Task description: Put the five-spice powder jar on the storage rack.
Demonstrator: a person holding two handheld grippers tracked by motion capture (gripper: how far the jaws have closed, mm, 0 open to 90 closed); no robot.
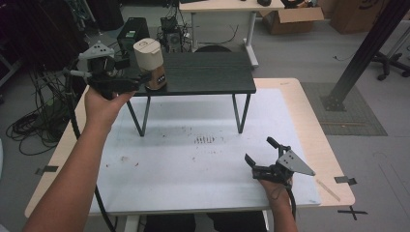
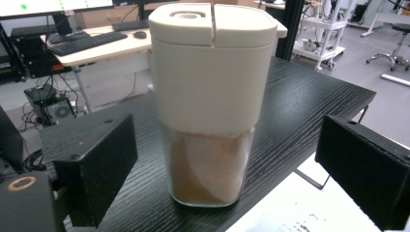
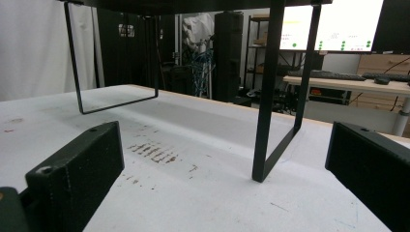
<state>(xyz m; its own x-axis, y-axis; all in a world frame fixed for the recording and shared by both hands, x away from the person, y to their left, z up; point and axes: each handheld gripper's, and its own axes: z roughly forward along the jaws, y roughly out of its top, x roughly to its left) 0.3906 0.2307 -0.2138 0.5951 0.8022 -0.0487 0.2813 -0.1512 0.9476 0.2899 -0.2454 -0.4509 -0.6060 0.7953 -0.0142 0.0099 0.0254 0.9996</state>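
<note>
A tall container [image 1: 150, 63] with a cream lid and sleeve and brown powder in its clear base stands upright at the left end of a low black shelf [image 1: 208, 72]. My left gripper [image 1: 141, 80] reaches in from the left, level with its base. In the left gripper view the container [image 2: 210, 106] stands between the two jaws with a gap on each side, so my left gripper [image 2: 227, 145] is open. My right gripper [image 1: 260, 151] rests open on the white mat [image 1: 193, 164] at the front right, holding nothing. The right gripper view looks under the shelf past one of its legs [image 3: 270, 96].
The shelf stands on thin black wire legs [image 1: 239, 113] over the mat, which has brown specks [image 1: 204, 140] near its middle. A black slanted post [image 1: 362, 53] rises at the right. Cables [image 1: 34, 125] and computer towers [image 1: 133, 31] lie beyond the table's left and far edges.
</note>
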